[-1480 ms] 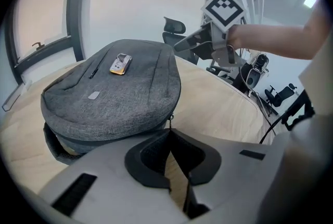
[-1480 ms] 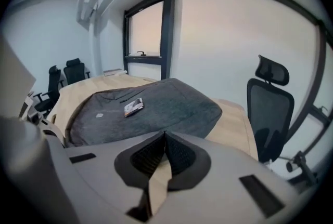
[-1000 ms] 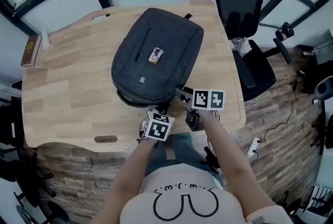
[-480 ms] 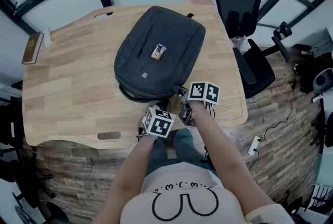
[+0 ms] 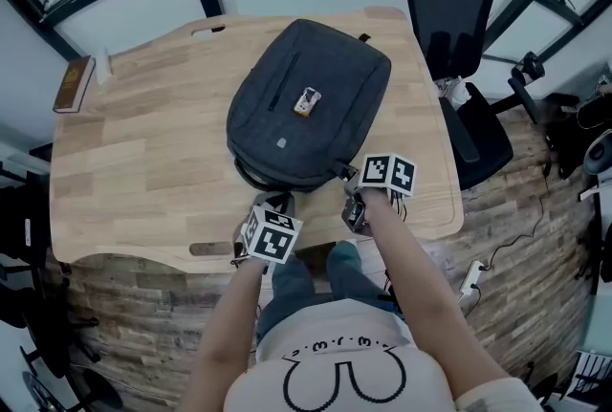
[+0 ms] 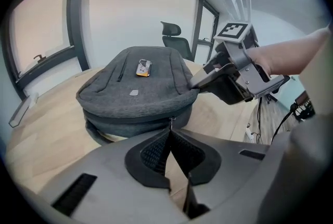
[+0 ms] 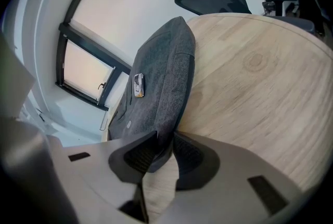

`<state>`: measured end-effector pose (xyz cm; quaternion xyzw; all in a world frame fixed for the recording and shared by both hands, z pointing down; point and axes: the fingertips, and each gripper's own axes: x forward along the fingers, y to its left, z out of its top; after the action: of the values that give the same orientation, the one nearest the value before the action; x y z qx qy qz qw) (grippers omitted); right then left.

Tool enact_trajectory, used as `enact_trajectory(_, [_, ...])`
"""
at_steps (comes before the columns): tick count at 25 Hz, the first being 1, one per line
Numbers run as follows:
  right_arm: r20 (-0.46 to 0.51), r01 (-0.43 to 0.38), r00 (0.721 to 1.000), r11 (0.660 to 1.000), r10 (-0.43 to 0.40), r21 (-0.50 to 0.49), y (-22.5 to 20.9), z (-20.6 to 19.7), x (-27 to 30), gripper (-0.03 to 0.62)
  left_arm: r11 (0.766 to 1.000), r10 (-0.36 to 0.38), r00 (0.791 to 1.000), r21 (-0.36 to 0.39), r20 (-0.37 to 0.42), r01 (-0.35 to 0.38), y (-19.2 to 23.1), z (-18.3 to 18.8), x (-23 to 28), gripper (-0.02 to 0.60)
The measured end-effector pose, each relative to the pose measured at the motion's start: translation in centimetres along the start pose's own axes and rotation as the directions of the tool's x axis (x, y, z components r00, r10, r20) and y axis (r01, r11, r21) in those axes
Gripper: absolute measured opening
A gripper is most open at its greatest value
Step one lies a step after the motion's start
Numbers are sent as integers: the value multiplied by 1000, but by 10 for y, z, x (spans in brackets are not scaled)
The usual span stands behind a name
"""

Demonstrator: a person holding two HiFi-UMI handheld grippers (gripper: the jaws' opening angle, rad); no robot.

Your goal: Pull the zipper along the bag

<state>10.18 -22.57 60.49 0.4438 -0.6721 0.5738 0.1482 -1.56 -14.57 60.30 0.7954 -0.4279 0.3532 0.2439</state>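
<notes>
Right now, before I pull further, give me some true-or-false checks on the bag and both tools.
1. The backpack lies on the wooden table. True.
2. The left tool stands wide open. False: its jaws are shut on the zipper pull.
3. The right tool is empty. False: its jaws have just been closing on the backpack's edge and now hold it.
4. An office chair stands beside the table. True.

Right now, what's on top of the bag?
A small orange-and-white item lies on the bag, near its middle. Its underside and the bag's contents are covered.
</notes>
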Motion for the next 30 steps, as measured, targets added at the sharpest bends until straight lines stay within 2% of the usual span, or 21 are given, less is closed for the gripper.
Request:
enact_trajectory(6, [2,8,1000,1000,-7,-3,-2,2,-2,147,998,43,999,53,-22,-42,40,-7,-10,17])
enact_trajectory(10, [-3,17,1000,1000,-17,7,-6,4,-3,144,997,70,997,28,-34,-69,77,-14,-15,17])
enact_trajectory(13, [-17,26,1000,999,-26,18,-7,2,-4,141,995,94,994,43,-51,-92,101,-16,-16,17])
enact_trajectory(15, [-21,25,999,1000,-25,10,-7,3,-4,140,993,117,992,1,-44,-117,120,-15,-15,17])
enact_trajectory(18, [-18,19,1000,1000,-19,-5,-4,4,-2,140,976,141,990,-166,-18,-142,141,-11,-12,17])
enact_trajectory(20, [-21,29,999,999,-29,-13,-2,5,0,140,971,146,989,-190,-17,-146,144,-9,-12,17])
enact_trajectory(23, [-29,45,999,998,-46,-48,-8,10,-1,149,984,93,996,-151,-16,-94,133,-4,-13,17])
enact_trajectory(25, [-25,61,998,991,-64,-117,-12,17,-6,174,986,43,999,-160,12,-41,120,1,-13,15])
enact_trajectory(28, [7,113,993,959,-115,-261,-17,31,-23,255,984,-9,999,-179,49,18,94,4,-9,17])
enact_trajectory(30, [47,147,989,931,-139,-333,-17,41,-40,265,984,-57,997,-167,60,66,69,6,-4,15])
